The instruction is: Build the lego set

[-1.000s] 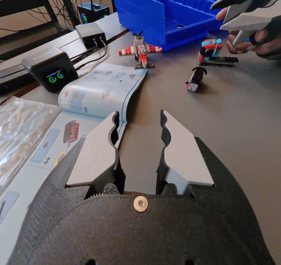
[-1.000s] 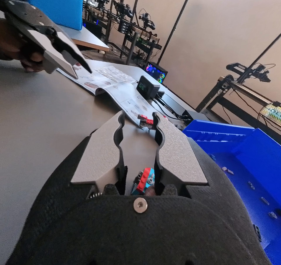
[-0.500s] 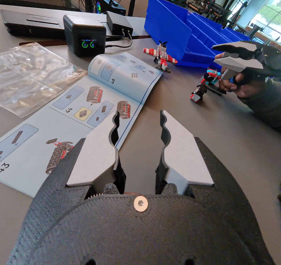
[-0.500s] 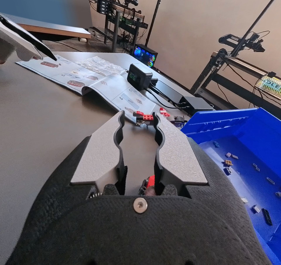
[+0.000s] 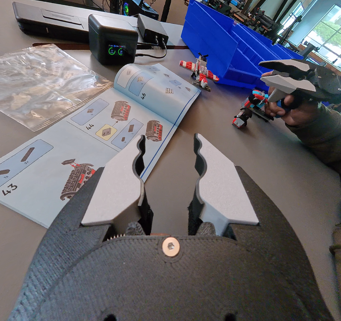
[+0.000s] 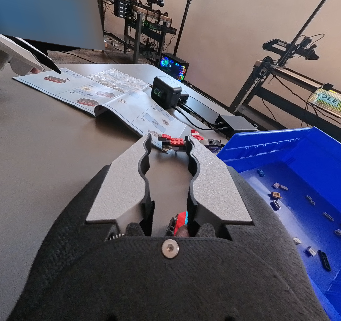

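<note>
**Q:** What kind of room and surface is this?

**R:** Grey tabletop [image 5: 230, 164] fills both views, in a workshop with tan walls and metal racks of equipment behind. An open instruction booklet [image 5: 103, 127] lies in the left half of the left wrist view, with a clear plastic bag [image 5: 36, 83] at its upper left. Above them sit a black box with a small lit screen [image 5: 112, 39] and a smaller cabled black box [image 5: 153, 30]. A blue bin [image 5: 221, 41] stands at upper right.

**Q:** How do the left gripper's fingers stand?

**R:** The left gripper [image 5: 168, 138] is at lower centre, its fingers wide apart with nothing between them. Its left fingertip overlaps the booklet's edge in the picture; the right one is over bare table.

**Q:** And the right gripper?

**R:** In its own view the right gripper [image 6: 168, 138] sits at centre, fingers apart, only table between the pads. Just beyond the tips stands a red and white brick aeroplane [image 6: 175, 142], beside the bin's near corner [image 6: 239, 146]. Loose small bricks [image 6: 276, 195] lie inside the bin, at right.

**Q:** Anything near the hand?

**R:** In the left wrist view the hand [image 5: 287, 113] holding the right gripper rests at right, touching a red, teal and black brick model [image 5: 254, 102]. A smaller red and black brick piece [image 5: 240, 121] lies just below it.
</note>
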Available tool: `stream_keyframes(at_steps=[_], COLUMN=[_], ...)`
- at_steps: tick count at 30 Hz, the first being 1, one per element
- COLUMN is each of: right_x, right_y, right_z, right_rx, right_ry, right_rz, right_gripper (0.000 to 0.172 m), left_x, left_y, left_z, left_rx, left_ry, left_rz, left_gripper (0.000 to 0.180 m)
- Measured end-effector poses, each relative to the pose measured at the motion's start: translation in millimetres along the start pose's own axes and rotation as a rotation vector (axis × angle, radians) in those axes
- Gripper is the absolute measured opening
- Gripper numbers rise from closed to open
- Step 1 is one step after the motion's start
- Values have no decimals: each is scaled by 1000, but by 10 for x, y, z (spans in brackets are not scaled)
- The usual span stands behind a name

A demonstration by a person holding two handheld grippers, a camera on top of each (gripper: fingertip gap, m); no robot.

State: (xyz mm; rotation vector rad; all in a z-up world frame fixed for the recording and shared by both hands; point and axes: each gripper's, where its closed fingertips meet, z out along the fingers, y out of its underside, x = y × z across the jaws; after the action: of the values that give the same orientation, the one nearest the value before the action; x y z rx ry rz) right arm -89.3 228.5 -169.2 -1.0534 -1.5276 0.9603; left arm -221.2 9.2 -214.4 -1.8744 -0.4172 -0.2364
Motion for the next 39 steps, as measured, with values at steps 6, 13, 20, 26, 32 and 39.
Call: stream_keyframes(at_steps=[6,13,20,26,32,39], right_x=[14,11,8,23,165,478], right_y=[2,-4,-18,-106,-142,-51], right_z=[-16,-15,-20,-71,-250,-697], right_rx=[5,6,9,32,50,81], right_ry=[1,-1,-6,-3,41,121], right_rz=[8,9,12,9,7,13], right_gripper=[39,39,38,39,38,38], left_x=[-15,-21,-29,-29,-61,16], left_y=[-3,-7,-12,-6,36,116], left_z=[-4,-10,-17,-14,-11,56], left_rx=[3,6,8,5,-21,-82], left_ry=[-3,0,-1,-17,-86,-99], left_rz=[-8,-13,-18,-2,48,140], left_gripper=[53,53,53,52,52,52])
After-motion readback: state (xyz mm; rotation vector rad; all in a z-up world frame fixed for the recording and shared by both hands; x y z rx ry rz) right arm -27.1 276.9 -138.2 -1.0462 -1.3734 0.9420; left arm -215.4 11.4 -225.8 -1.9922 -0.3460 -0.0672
